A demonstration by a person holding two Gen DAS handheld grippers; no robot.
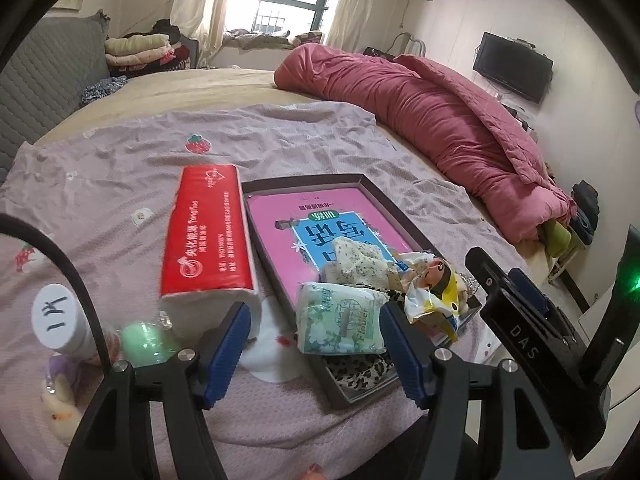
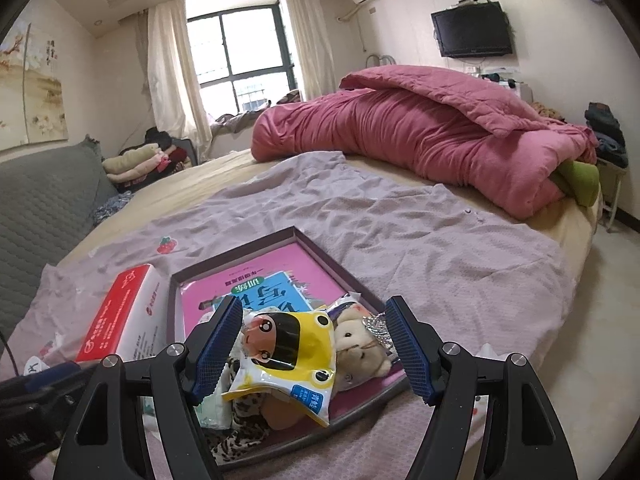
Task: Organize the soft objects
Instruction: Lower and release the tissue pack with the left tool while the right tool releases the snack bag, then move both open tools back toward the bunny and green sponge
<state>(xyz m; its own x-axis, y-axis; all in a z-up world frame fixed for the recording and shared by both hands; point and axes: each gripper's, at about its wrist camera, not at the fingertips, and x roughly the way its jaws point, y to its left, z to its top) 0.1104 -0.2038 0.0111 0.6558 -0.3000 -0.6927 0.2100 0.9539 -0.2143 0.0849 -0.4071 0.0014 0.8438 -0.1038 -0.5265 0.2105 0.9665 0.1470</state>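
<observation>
A shallow dark box (image 1: 352, 178) lies on the lilac sheet with a pink book (image 1: 280, 220) in it. At its near end are piled a green tissue pack (image 1: 340, 318), a yellow cartoon packet (image 1: 434, 292), a speckled white soft piece (image 1: 356, 260) and a leopard-print cloth (image 1: 360, 372). My left gripper (image 1: 314, 320) is open, and the green pack lies between its fingers without being pressed. A red tissue pack (image 1: 208, 232) lies just left of the box. My right gripper (image 2: 314, 344) stands open over the yellow packet (image 2: 284, 352) and a plush bear (image 2: 360, 344).
Near my left fingers sit a white-capped bottle (image 1: 60, 316), a green ball (image 1: 146, 340) and a small plush toy (image 1: 60, 404). A rolled pink quilt (image 2: 420, 140) fills the far right of the bed. The bed's edge drops to the floor (image 2: 600, 280) at right.
</observation>
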